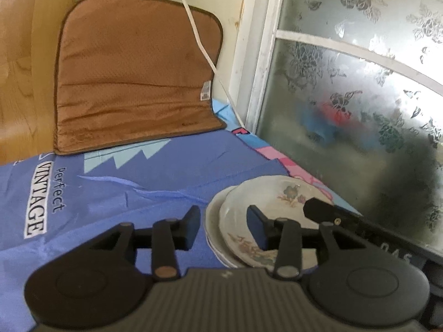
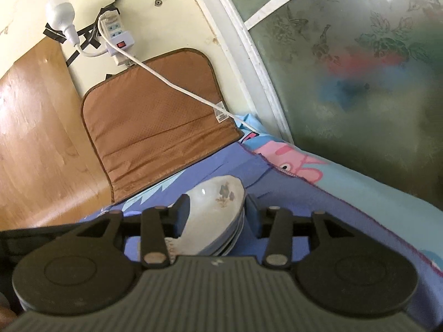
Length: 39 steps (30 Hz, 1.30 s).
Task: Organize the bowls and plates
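Left wrist view low over the blue cloth [image 1: 166, 182], facing the wall corner, right wrist view likewise, both close on the stacked plates [image 1: 277, 202], brown mat [image 2: 155, 127] shared.

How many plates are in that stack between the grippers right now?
3 at least: the flowered top plate tilted, two rims showing beneath it on the blue cloth. More may be hidden underneath.
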Tool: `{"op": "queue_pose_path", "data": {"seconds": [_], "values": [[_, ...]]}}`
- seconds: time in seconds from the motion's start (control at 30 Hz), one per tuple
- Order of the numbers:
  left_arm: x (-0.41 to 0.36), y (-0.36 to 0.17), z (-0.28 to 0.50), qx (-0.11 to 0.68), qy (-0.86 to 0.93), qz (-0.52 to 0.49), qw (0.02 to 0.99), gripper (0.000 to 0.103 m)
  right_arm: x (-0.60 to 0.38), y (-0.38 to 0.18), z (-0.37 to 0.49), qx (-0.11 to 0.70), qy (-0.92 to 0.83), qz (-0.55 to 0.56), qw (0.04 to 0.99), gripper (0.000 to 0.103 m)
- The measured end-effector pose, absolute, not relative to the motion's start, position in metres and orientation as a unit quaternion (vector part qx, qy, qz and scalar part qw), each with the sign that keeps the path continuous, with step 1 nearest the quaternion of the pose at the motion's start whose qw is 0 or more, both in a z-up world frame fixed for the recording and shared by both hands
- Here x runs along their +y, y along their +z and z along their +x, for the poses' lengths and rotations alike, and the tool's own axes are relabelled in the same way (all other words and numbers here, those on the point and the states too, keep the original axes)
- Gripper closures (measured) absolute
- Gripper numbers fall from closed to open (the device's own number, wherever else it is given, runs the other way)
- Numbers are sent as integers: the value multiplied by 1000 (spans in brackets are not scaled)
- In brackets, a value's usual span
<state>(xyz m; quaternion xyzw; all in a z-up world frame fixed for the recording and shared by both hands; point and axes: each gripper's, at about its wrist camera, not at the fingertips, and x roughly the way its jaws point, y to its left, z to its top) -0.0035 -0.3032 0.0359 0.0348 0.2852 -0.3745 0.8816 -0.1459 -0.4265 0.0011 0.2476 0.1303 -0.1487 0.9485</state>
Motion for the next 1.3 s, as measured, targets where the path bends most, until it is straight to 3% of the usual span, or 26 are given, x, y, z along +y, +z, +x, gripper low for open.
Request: {"op": "queue_pose_path", "data": {"seconds": [0.23, 0.63, 1.3], "values": [[-274, 42, -17, 281, -371, 19, 885, 61, -407, 0, -129, 176, -158, 169, 957, 53], [-211, 43, -32, 271, -332, 7, 904, 61, -381, 18, -156, 138, -143, 194, 961, 52], [-99, 41, -43, 270, -237, 4, 933, 57, -262, 31, -141, 191, -3, 147, 971, 52]]}}
